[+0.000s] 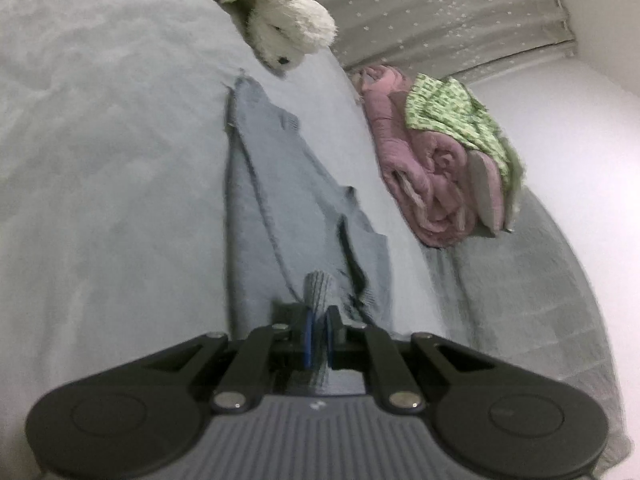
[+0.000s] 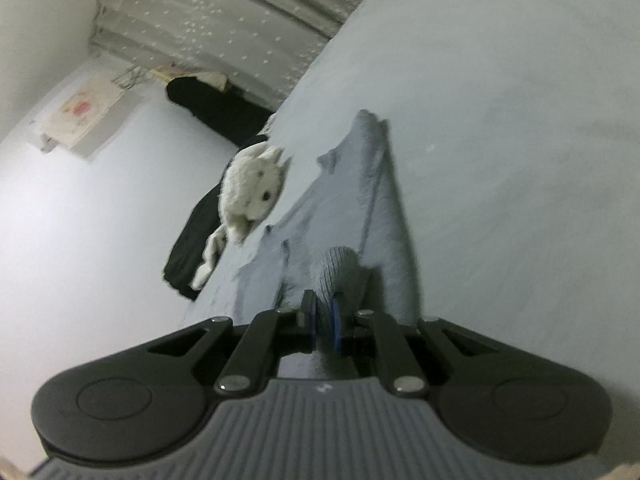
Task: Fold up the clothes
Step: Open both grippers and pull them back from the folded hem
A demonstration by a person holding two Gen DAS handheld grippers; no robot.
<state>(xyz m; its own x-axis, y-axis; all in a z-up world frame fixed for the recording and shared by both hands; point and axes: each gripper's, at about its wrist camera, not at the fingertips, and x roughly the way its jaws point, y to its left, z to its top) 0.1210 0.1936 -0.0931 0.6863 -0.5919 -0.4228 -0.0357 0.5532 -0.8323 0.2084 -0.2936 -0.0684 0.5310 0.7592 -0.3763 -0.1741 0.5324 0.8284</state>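
The grey-blue knitted garment (image 1: 296,184) lies stretched along the pale grey bed (image 1: 100,160), running from each camera toward twelve o'clock. The left gripper (image 1: 319,334) has its jaws clamped on a ribbed edge of the knit, likely a cuff or hem, though blur makes that uncertain. The right gripper (image 2: 325,320) likewise has its jaws pinched on a ribbed fold of the same garment (image 2: 352,200). Holding two points at once keeps the cloth taut, so it can be carried over as a clean fold rather than bunching. A white plush toy (image 1: 272,8) sits at twelve o'clock and a folded pink blanket (image 1: 420,176) at two o'clock, both clear of the fold.
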